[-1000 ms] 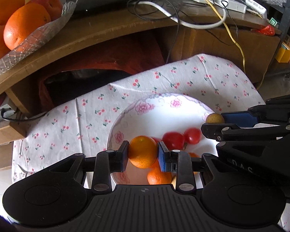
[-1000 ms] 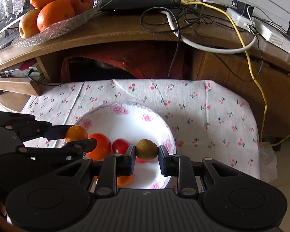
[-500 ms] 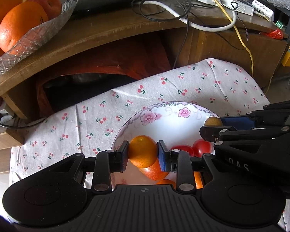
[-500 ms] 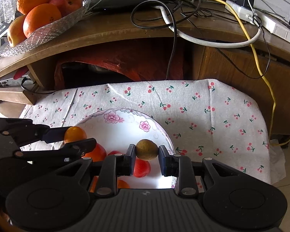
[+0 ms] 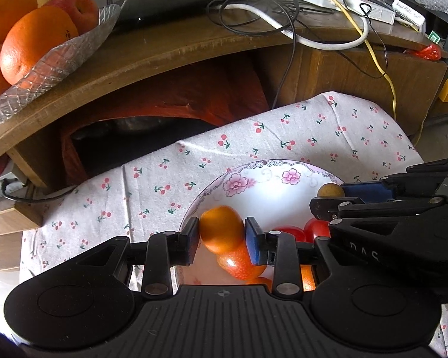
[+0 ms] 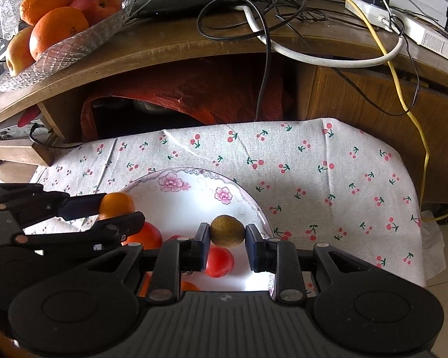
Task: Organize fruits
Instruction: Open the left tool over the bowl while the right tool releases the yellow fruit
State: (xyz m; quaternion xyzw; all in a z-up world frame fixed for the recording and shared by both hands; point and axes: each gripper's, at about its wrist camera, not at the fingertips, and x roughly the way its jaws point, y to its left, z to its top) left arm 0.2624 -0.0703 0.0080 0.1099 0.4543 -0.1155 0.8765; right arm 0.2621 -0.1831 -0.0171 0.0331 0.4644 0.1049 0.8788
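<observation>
The left gripper (image 5: 222, 240) is clamped on a small orange (image 5: 221, 229), both pads pressed to its sides, and the right gripper (image 6: 227, 244) is clamped on a brownish-green fruit (image 6: 227, 230) the same way. Compared with a second ago, both fruits sit higher above the plate (image 6: 194, 191): the plate has slid down toward the gripper bodies in each view and more cherry-print cloth (image 6: 313, 161) shows beyond the fingertips. The grips themselves look unchanged. Under the left gripper's fingers lies a red-orange fruit (image 5: 239, 264), with red tomatoes (image 5: 316, 228) just to its right, near the right gripper (image 5: 328, 198), which reaches in from that side. Below the right gripper's fingers a red tomato (image 6: 219, 261) rests on the plate. Far ahead and to the left of both grippers, a glass dish (image 6: 83, 41) of oranges (image 6: 58, 31) and an apple (image 6: 98, 1) stands on the wooden desk (image 6: 170, 44), among cables (image 6: 328, 56).
</observation>
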